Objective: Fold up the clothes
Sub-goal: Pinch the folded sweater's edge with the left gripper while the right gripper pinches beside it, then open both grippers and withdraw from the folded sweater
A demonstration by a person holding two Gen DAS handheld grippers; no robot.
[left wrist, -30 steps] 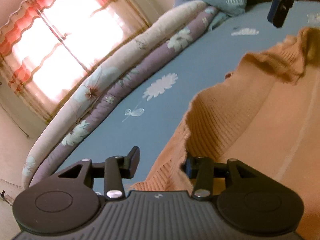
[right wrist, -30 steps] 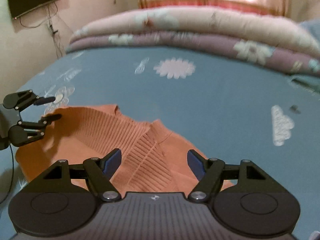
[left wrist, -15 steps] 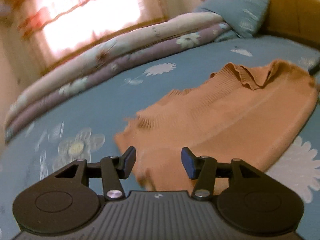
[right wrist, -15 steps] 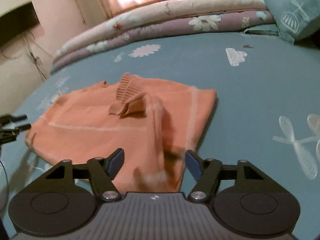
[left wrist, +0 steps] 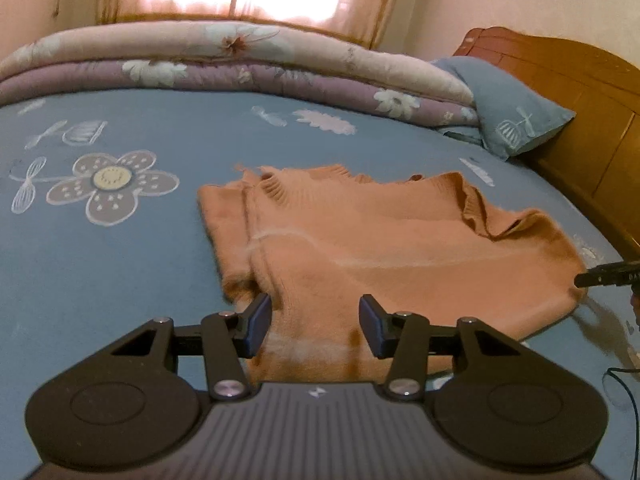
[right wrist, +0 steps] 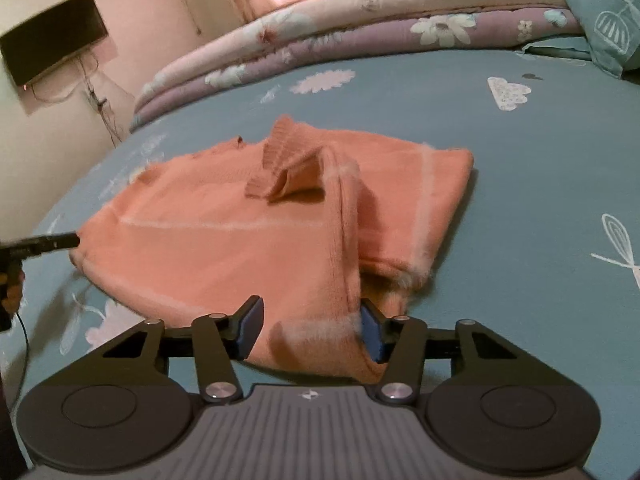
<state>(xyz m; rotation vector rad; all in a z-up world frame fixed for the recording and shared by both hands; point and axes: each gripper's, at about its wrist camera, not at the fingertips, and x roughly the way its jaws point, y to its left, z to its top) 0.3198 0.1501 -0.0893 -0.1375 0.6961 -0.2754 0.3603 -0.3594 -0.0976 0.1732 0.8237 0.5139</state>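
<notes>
sweater (right wrist: 224, 236): orange, part-folded on bed (right wrist: 520, 184)
left gripper (left wrist: 316, 322): spread over hem
right gripper (right wrist: 310, 328): closing around edge, not pinching yet
risk: grabs one layer, fold slips

Orange knit sweater (left wrist: 384, 248) — partly folded, sleeve across body, ribbed cuff rumpled on top — flat on blue bedsheet.

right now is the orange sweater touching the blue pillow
Apart. The left wrist view shows bare blue sheet between the sweater and the pillow.
</notes>
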